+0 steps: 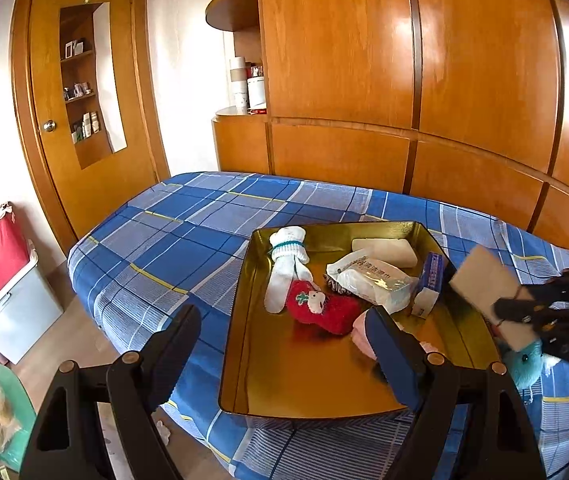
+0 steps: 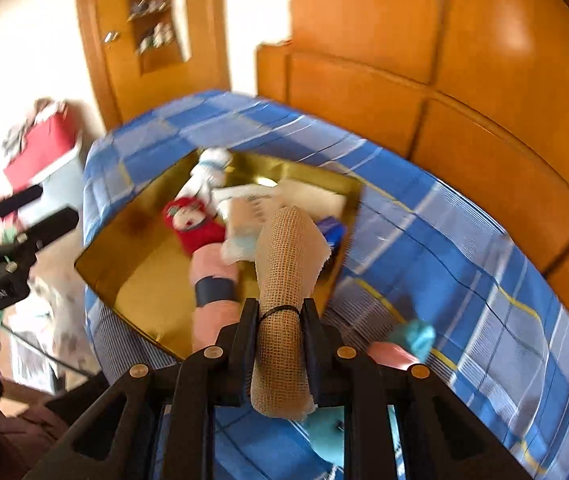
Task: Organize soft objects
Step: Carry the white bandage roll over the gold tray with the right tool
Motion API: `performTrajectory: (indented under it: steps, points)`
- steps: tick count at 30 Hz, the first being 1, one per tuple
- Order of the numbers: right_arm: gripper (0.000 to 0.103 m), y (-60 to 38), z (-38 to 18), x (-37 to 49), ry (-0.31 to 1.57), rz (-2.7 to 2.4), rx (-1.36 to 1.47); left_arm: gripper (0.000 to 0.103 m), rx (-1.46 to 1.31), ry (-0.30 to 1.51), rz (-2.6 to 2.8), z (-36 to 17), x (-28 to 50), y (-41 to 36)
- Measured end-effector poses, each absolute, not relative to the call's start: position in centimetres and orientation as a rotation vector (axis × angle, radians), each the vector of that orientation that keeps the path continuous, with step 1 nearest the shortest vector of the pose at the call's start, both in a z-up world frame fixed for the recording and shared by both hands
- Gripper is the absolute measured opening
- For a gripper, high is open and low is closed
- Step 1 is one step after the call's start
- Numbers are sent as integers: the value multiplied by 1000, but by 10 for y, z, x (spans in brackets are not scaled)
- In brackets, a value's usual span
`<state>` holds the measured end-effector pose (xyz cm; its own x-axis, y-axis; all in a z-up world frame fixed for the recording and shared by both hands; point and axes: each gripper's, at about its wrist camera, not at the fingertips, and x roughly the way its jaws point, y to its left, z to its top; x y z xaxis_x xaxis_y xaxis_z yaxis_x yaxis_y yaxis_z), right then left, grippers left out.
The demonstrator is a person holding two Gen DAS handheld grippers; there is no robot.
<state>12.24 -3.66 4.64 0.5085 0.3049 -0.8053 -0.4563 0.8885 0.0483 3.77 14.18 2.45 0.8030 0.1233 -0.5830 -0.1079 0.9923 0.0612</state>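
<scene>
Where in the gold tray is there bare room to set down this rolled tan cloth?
The gold metal tray is bare along its near-left floor, bordered by the red plush stocking and the near rim. The far-right corner is crowded: white sock, plastic packet, blue box.

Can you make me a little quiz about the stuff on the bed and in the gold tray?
1. True or false: the red fuzzy Christmas sock lies inside the shiny gold metal tray.
2. What does the right gripper hold? A) a tan mesh cloth roll B) a white knitted glove C) a small blue box
3. Which gripper has open fingers with nothing between them?

Key: 1 true. 2 A, the tan mesh cloth roll. 3 the left gripper.
</scene>
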Motion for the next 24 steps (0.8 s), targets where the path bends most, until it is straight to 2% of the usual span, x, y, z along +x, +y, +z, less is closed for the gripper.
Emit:
performTrajectory:
  steps: [19, 22, 24]
  points:
    - [21, 24, -9, 160, 1154, 441, -351, 85, -25, 670, 164, 9, 39, 171]
    - [23, 25, -12, 162, 1152, 425, -343, 85, -34, 679, 182, 6, 40, 179]
    - [29, 24, -14, 164, 1147, 418, -328, 85, -36, 682, 188, 4, 39, 182]
